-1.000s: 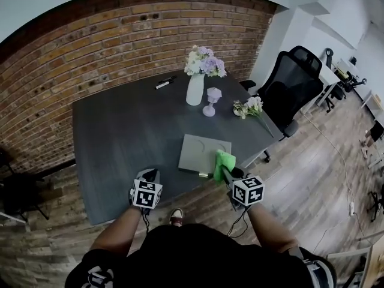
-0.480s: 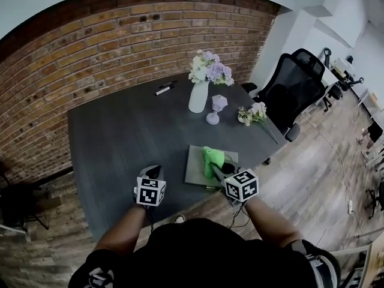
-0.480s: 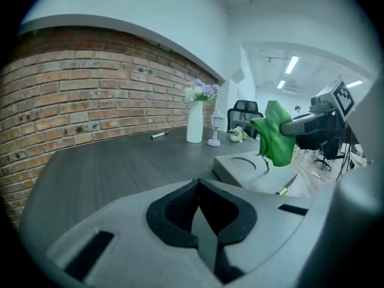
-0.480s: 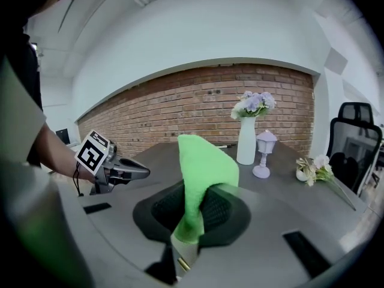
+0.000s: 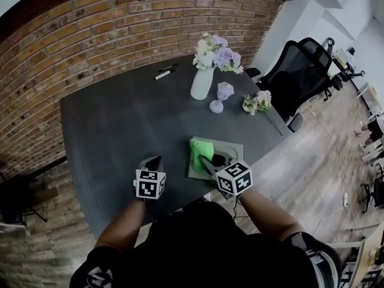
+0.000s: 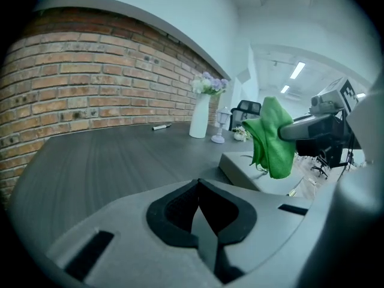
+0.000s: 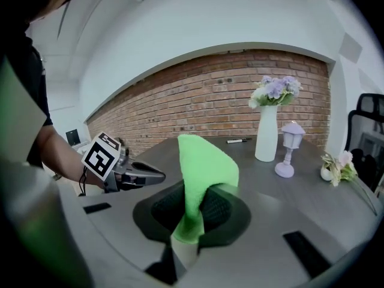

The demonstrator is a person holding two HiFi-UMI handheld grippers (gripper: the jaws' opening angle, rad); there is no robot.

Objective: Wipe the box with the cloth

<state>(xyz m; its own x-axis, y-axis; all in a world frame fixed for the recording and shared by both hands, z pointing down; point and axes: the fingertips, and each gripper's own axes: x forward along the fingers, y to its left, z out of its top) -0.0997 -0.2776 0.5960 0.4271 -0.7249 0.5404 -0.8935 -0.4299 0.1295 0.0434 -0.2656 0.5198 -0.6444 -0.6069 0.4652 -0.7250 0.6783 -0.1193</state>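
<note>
- Right gripper [image 5: 208,162] pinches the bright green cloth [image 5: 200,150] over the flat grey box [image 5: 235,149], at the dark table's [image 5: 120,125] near edge.
- Left gripper [image 5: 152,162], jaws together and empty, sits left of the box.
- Wiping looks about to start; next, lower the cloth and sweep.

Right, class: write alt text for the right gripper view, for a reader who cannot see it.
The right gripper holds a green cloth in its fingers. On a dark table before a brick wall stand a white vase and a lilac lamp; the left gripper shows at the picture's left.
</note>
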